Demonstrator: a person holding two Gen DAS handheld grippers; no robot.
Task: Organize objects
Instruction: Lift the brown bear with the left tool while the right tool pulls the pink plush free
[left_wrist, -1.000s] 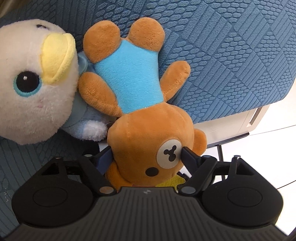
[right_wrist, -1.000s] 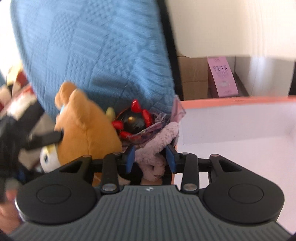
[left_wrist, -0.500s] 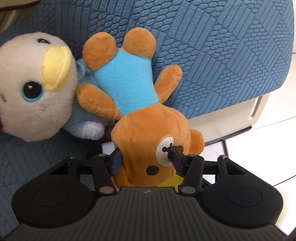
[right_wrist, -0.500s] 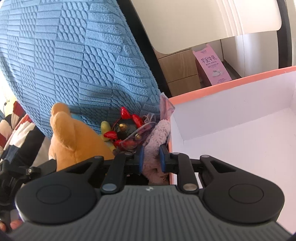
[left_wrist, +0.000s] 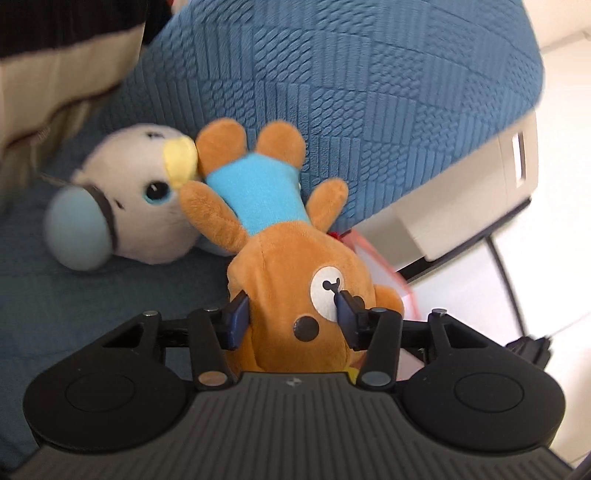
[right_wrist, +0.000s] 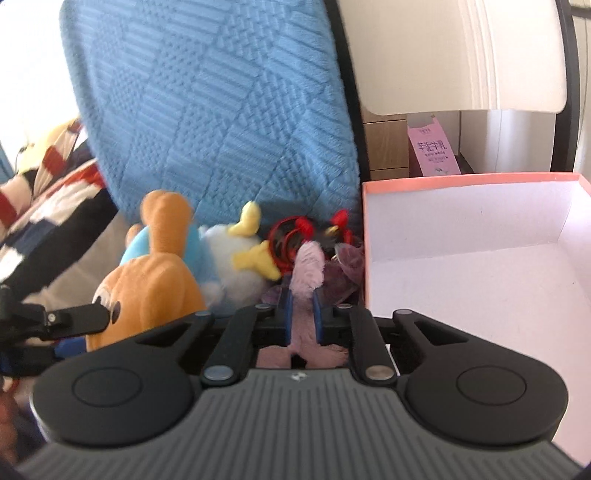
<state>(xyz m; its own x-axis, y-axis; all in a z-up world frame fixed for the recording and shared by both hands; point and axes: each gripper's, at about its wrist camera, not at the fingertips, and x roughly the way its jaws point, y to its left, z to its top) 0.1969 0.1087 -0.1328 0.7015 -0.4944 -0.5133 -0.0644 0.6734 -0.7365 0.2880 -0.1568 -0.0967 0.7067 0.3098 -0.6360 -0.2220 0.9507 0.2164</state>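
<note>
Left gripper (left_wrist: 291, 315) is clamped on the bear (left_wrist: 295, 288) by its head, pads (left_wrist: 236, 319) pressing in on both sides; its jaws have just been closing, with the bear between them. The bear hangs head toward the camera, feet up against the blue cushion (left_wrist: 369, 92), its foot touching the beak of the bird (left_wrist: 133, 199) that lies on the sofa seat.

Right gripper (right_wrist: 302, 317) is pinched tight on a thin limb of the pink toy (right_wrist: 308, 266), which sits at the seat's edge just beside the box (right_wrist: 472, 221). The box stands open with its pink rim against the seat, and its white inside shows nothing in view. A red and black toy (right_wrist: 295, 236) is tangled close behind the pink one.

Risks, as I judge them:
- The right grip is on a narrow, soft limb only. The body may swing or slip out on the way over the box wall.
- The red and black toy looks caught against the pink one, so lifting could drag it along or tip it off the seat edge.
- The bear's soft head can squeeze out of the left jaws if it is jerked.
- Its foot may nudge the bird as it lifts.
- Both toys heading for one box could make the two grippers collide at its rim.
</note>
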